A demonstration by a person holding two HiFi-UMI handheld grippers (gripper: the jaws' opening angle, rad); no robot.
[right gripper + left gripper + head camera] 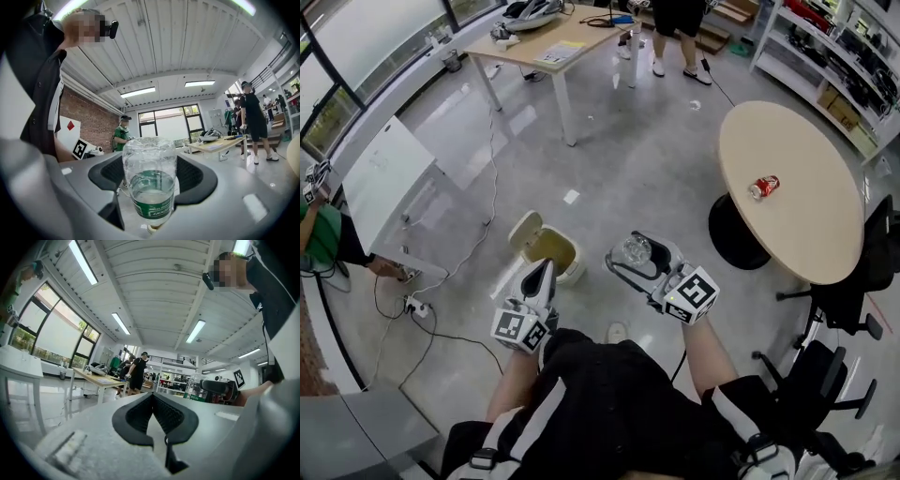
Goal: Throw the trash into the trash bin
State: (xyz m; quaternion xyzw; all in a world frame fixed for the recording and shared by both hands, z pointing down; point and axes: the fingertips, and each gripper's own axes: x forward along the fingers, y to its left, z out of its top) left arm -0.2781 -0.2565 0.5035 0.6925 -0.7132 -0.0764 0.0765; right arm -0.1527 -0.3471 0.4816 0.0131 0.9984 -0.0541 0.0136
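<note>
Left gripper clenched, jaws together, right gripper grasping clear bottle, open trash bin just beyond left gripper, whiteboard and trailing cable to its left, red can on round table further right

A pale grey polished floor fills the head view. Windows run along the upper left, with a white board below them. A rectangular wooden worktop stands at top centre and a round worktop at right. Shelves fill the upper right corner, and black office chairs sit at lower right. In the gripper views, strip lights cross a white slatted ceiling, and a brick wall stands at left.
</note>
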